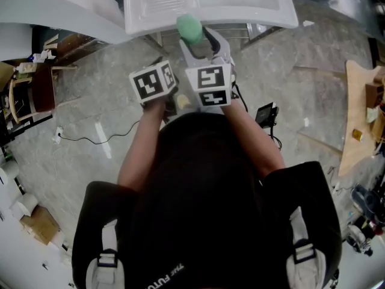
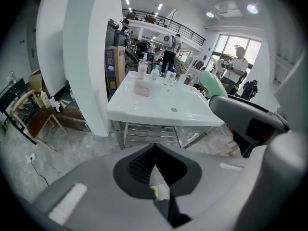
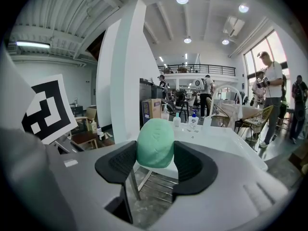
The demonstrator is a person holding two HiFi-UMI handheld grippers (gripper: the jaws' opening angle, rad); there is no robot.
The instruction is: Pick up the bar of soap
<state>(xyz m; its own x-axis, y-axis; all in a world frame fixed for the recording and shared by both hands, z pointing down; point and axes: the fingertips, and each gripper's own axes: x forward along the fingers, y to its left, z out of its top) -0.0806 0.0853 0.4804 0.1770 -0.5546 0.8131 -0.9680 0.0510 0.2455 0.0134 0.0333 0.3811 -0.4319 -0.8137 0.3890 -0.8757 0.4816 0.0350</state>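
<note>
The soap [image 3: 155, 137], a rounded green bar, is pinched in the right hand-held gripper [image 3: 155, 150]. Its two dark ribbed pads [image 3: 120, 161] press on the bar's left and right sides. The bar stands on end between them, with its upper half rising above the pads and its lower end reaching only a little way down into the gap.

In the head view the soap is held off the floor [image 1: 90, 101], just at the front rim of the white sink [image 1: 264, 14], and it overlaps that rim in the picture. Whether it touches the rim cannot be told there. In the right gripper view the sink lies behind and below the bar.

The left hand-held gripper [image 2: 154, 150] has its pads pressed together at the tips, with no object between them. It points toward the sink from a little further back. The green bar and the right gripper's arm show at the right edge of its view.

The two marker cubes sit side by side in front of the person's chest, nearly touching, the left cube [image 1: 153, 82] slightly lower than the soap-bearing gripper's cube [image 1: 209, 83].

A pink bar [image 2: 142, 90] lies on the sink's ribbed ledge, well apart from both grippers. Several bottles [image 2: 168, 76] stand along the sink's back edge.
</note>
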